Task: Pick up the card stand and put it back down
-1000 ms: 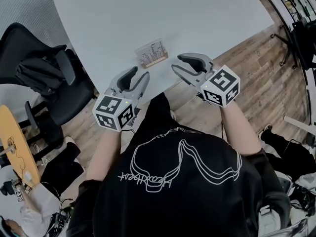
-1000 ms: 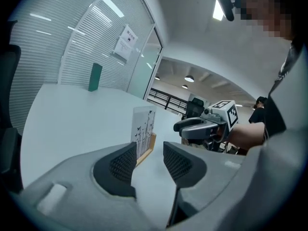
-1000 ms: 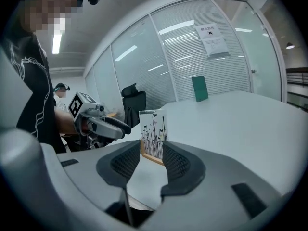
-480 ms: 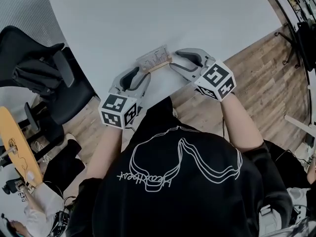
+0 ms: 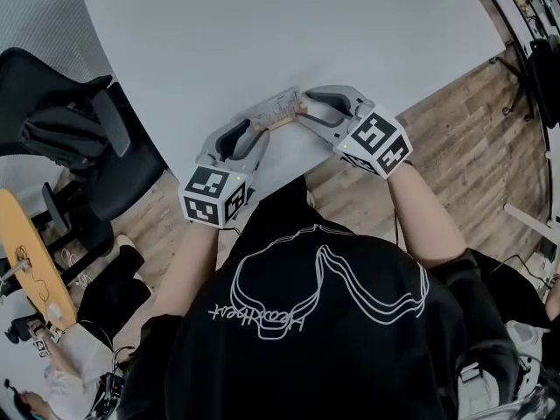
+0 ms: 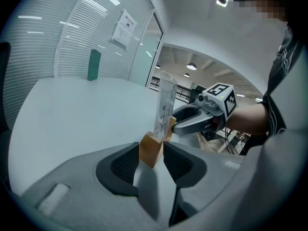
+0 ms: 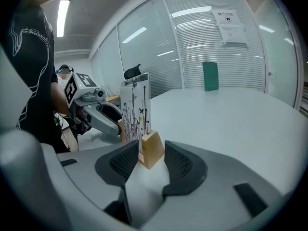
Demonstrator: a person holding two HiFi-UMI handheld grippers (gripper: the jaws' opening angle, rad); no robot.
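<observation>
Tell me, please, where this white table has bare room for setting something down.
The white table is bare beyond the wooden-based card stand, out to its far edge; a green upright block stands far off. The near edge is crowded: left gripper and right gripper flank the stand.

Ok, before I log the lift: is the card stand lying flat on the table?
No, the card stand stands upright in the right gripper view, its printed card rising vertically.
</observation>
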